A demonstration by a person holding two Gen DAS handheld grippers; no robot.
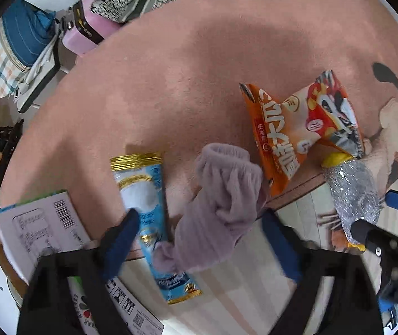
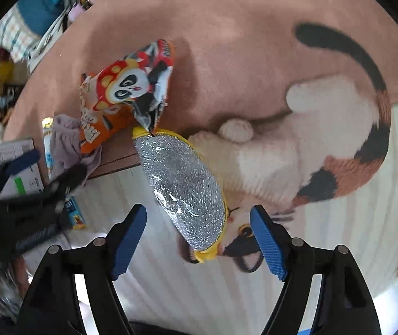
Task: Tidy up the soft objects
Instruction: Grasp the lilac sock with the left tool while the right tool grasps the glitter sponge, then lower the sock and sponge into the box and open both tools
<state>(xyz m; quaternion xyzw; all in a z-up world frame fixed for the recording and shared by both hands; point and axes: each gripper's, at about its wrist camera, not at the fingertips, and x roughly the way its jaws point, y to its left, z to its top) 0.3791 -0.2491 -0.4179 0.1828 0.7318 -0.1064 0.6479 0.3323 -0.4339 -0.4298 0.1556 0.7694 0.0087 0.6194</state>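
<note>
Blue sachet [image 1: 154,223] partly under the purple sock [image 1: 221,212], left gripper [image 1: 199,240] blurred (box [image 1: 39,229] text unreadable)

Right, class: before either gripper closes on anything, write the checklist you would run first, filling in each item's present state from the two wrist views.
1. Left gripper open: ok.
2. Purple sock between the left fingers: ok.
3. Sock free of neighbours: not ok; it lies across the blue sachet and touches the orange snack bag.
4. Right gripper open: ok.
5. Silver scrubber pack between the right fingers: ok.
6. Height of either gripper above the rug: cannot tell.
</note>
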